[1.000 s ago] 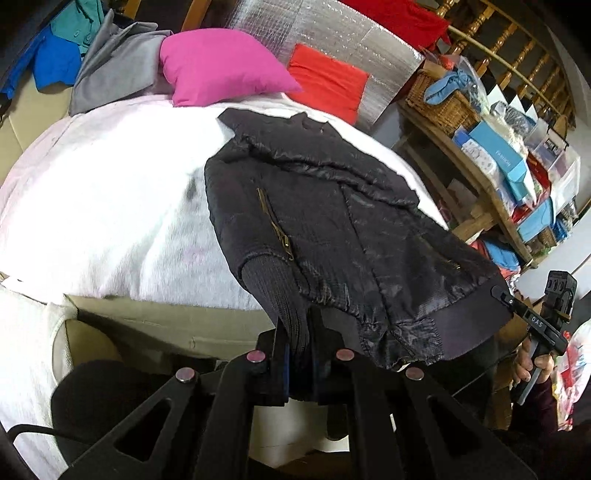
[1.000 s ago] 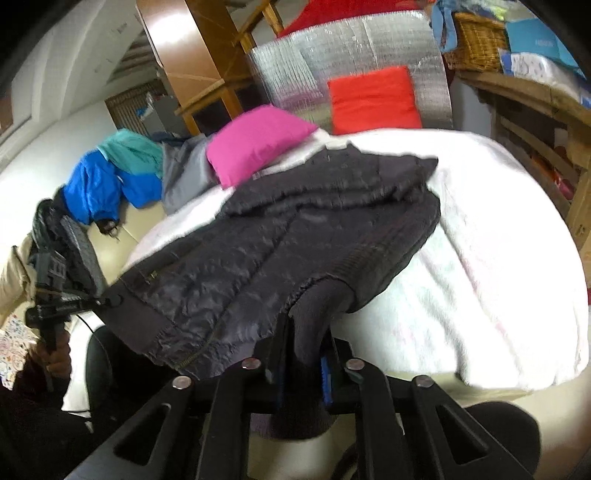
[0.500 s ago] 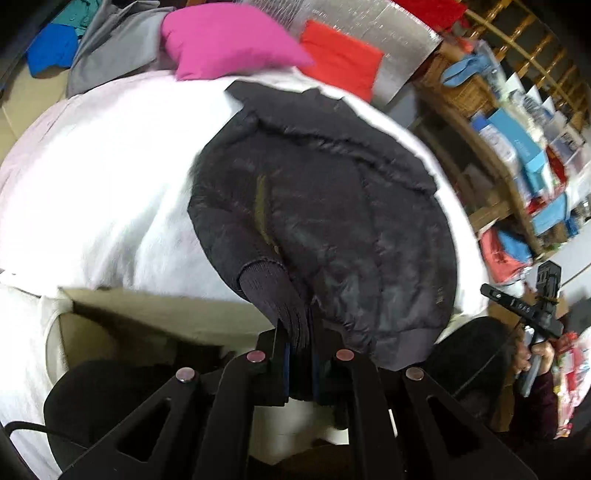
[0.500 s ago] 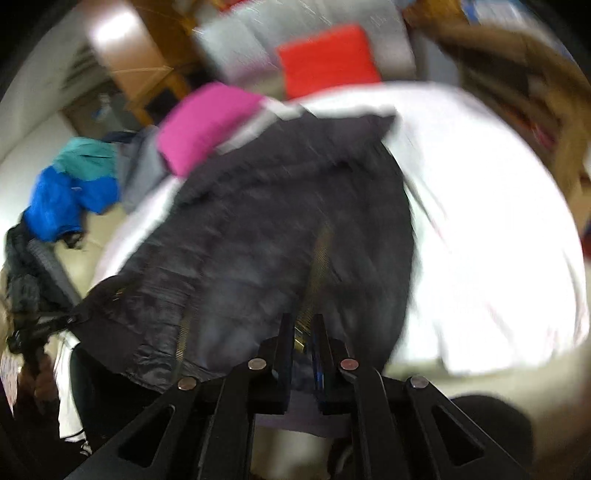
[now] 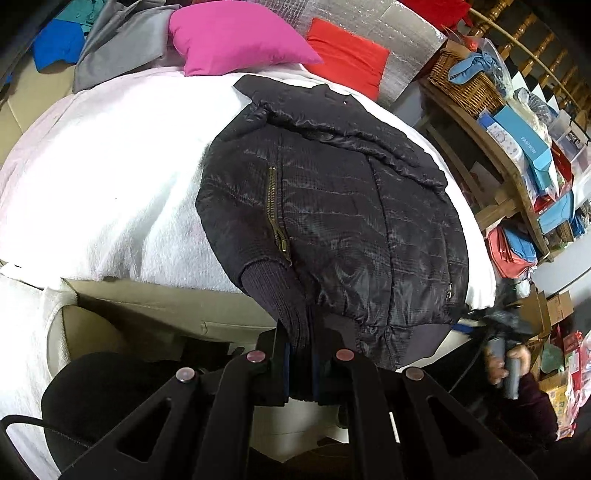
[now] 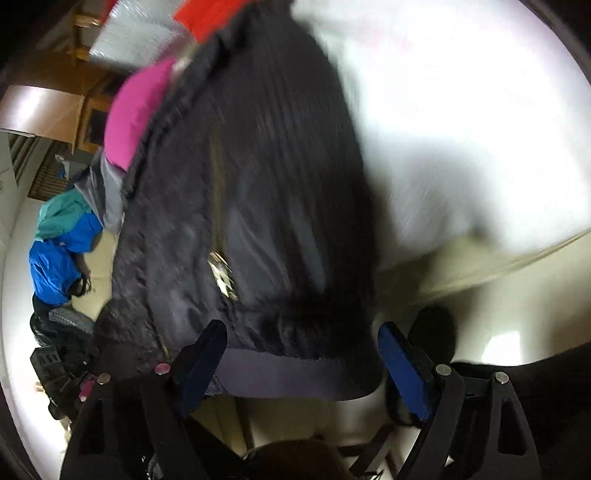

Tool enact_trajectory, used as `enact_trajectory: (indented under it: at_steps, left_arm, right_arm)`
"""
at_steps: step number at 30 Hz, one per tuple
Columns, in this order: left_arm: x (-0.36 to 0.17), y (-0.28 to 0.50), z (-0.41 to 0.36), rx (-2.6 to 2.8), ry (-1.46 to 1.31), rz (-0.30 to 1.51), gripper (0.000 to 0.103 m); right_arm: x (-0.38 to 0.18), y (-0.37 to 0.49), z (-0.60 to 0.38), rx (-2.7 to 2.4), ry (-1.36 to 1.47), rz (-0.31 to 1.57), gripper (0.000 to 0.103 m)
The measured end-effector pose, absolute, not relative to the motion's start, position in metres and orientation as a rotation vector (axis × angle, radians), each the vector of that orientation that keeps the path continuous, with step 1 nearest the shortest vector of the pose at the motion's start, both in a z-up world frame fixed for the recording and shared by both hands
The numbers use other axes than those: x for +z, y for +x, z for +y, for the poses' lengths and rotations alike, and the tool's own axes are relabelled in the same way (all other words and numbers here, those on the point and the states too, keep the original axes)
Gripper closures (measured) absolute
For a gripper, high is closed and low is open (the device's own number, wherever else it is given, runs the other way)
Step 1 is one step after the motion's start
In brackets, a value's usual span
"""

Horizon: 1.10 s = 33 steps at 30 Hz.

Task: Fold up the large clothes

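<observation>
Two grippers work one garment. The right gripper (image 6: 301, 363) has just been opening: a moment ago it was clamped on a dark knit cuff, and now its blue pads (image 6: 402, 373) stand wide apart, touching nothing, with the ribbed hem (image 6: 280, 376) of the black quilted jacket (image 6: 251, 206) lying across the gap between them. The left gripper (image 5: 301, 363) is clenched on the other sleeve's ribbed cuff (image 5: 275, 291), which runs up out of its jaws to the jacket (image 5: 332, 206).

By my reading, the right sleeve has been let go over the body and that hand is free for the next hold; where that cuff ended up I cannot tell, since the right view is smeared by motion.

Taking the jacket as the landmark, it lies on one white blanket (image 5: 110, 166), its hem hanging over the near edge. Beyond its collar sit two cushions, one pink (image 5: 236, 33) and one red (image 5: 347, 55). To the left of the collar is one pile of grey, blue and teal clothes (image 5: 110, 44). To its right stands one wicker basket (image 5: 465, 81) on a cluttered wooden shelf.
</observation>
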<state>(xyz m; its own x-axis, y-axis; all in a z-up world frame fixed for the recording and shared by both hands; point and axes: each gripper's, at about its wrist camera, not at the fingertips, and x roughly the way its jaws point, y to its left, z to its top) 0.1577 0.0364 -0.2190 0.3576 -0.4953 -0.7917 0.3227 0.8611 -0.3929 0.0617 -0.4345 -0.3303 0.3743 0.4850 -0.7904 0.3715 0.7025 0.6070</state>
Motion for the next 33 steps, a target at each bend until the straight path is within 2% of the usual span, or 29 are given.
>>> enact_trajectory:
  at_steps: [2, 4, 6, 7, 10, 12, 13, 15, 19, 20, 21, 26, 33]
  left_arm:
    - [-0.219, 0.156, 0.039, -0.532, -0.189, 1.081, 0.094]
    - [-0.218, 0.156, 0.042, -0.53, -0.195, 1.078, 0.094]
    - [-0.217, 0.155, 0.044, -0.531, -0.204, 1.073, 0.094]
    - [-0.217, 0.155, 0.044, -0.532, -0.206, 1.071, 0.094]
    - [-0.213, 0.155, 0.044, -0.538, -0.212, 1.063, 0.094]
    - [-0.212, 0.155, 0.044, -0.545, -0.215, 1.059, 0.094]
    - [-0.212, 0.155, 0.044, -0.546, -0.216, 1.059, 0.094]
    - [-0.212, 0.154, 0.043, -0.546, -0.215, 1.059, 0.094]
    - [-0.213, 0.153, 0.044, -0.541, -0.218, 1.062, 0.094]
    - [-0.213, 0.154, 0.044, -0.541, -0.224, 1.062, 0.094]
    - [-0.212, 0.154, 0.045, -0.542, -0.228, 1.063, 0.094]
    - [-0.207, 0.158, 0.046, -0.55, -0.245, 1.06, 0.094]
    - [-0.183, 0.176, 0.043, -0.578, -0.255, 1.033, 0.094]
  right_arm:
    - [-0.342, 0.067, -0.418, 0.088, 0.803, 1.262, 0.019]
    - [-0.335, 0.067, -0.406, 0.117, 0.733, 1.252, 0.041]
    - [-0.316, 0.062, -0.4, 0.136, 0.682, 1.203, 0.083]
    - [-0.304, 0.056, -0.399, 0.163, 0.686, 1.157, 0.087]
    - [-0.284, 0.046, -0.392, 0.222, 0.646, 1.077, 0.087]
    - [-0.293, 0.051, -0.392, 0.18, 0.625, 1.13, 0.085]
    - [-0.306, 0.055, -0.394, 0.14, 0.639, 1.175, 0.083]
    - [-0.326, 0.061, -0.396, 0.107, 0.676, 1.217, 0.071]
    - [-0.336, 0.063, -0.391, 0.114, 0.679, 1.247, 0.067]
    - [-0.331, 0.061, -0.388, 0.144, 0.661, 1.232, 0.071]
    - [-0.325, 0.06, -0.385, 0.149, 0.642, 1.21, 0.089]
    - [-0.272, 0.043, -0.368, 0.168, 0.51, 1.074, 0.09]
    - [-0.186, 0.058, -0.37, 0.248, 0.485, 0.815, 0.092]
